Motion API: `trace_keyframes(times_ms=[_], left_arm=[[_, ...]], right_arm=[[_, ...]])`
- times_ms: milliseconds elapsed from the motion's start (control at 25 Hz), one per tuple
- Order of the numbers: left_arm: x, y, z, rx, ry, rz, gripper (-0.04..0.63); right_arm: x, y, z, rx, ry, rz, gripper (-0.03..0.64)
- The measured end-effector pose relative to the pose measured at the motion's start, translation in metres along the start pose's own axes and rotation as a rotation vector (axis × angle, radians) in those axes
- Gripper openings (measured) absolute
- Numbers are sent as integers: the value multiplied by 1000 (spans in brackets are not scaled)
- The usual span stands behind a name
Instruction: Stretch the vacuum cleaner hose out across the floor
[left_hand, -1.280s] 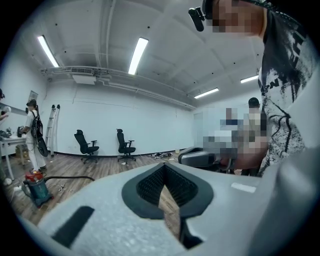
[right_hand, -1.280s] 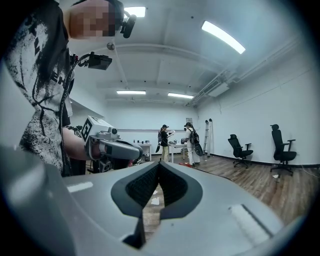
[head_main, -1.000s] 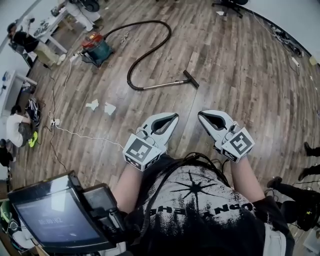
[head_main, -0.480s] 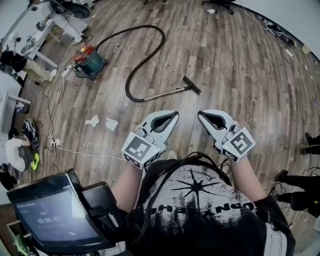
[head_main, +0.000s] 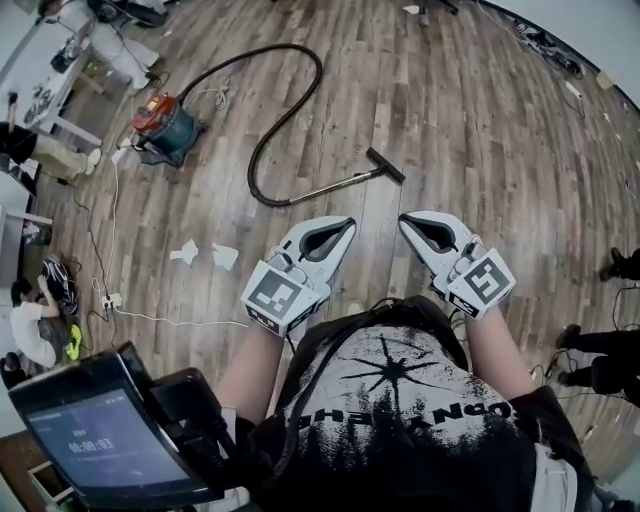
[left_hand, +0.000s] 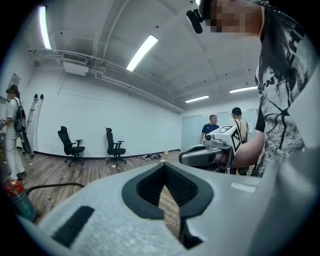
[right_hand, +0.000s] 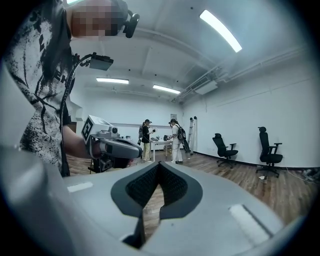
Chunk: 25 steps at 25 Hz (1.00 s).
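The red and teal vacuum cleaner (head_main: 165, 125) stands on the wooden floor at the upper left. Its black hose (head_main: 290, 90) loops away from it and curves back to a metal wand (head_main: 335, 186) ending in a black floor nozzle (head_main: 385, 165). My left gripper (head_main: 342, 226) and right gripper (head_main: 412, 222) are held side by side in front of the person's chest, well short of the wand. Both are shut with nothing between the jaws. In the left gripper view the left gripper (left_hand: 165, 166) shows its tips meeting, with the vacuum cleaner (left_hand: 15, 197) at the far left; the right gripper (right_hand: 159, 165) is the same.
Two paper scraps (head_main: 203, 252) and a white cable (head_main: 150, 318) lie left of the grippers. People and desks (head_main: 50, 80) stand along the left wall, and other people's feet (head_main: 600, 350) are at the right. Office chairs (left_hand: 70, 147) stand by the far wall. A screen (head_main: 90, 445) hangs at the person's lower left.
Both grippers have stayed shut and empty and have travelled across the room with the person. In the head view the vacuum cleaner has shifted left and down, and the wand lies slightly nearer.
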<state>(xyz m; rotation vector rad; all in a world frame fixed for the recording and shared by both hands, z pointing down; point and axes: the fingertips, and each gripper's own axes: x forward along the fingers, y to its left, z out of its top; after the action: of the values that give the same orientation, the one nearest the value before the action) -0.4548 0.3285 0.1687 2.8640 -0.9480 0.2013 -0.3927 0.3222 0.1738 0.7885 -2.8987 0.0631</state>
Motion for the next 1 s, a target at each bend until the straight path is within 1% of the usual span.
trace_keyframes(times_ms=[240,440,640,760,880,1000], left_arm=[[3,25,-3,-40,4,-8,0],[13,44,6,-56,-13,21,0],[33,74,15,-57,-16,79,0],[48,92,21,-58,-13,129,0],[63,110,27,-47,9,175,0],[79,127,36,-47,5,213,0]], right_arm=[[22,-15,6,-1,31,-6,5],[38,-37,14,-14,38,13,5],[62,-69,21,-40,29,70,5],[76,-91,26,-51,20,120,5],[89,-114,34,-50,7,176,5],[101,-138,38,-50,-2,218,5]])
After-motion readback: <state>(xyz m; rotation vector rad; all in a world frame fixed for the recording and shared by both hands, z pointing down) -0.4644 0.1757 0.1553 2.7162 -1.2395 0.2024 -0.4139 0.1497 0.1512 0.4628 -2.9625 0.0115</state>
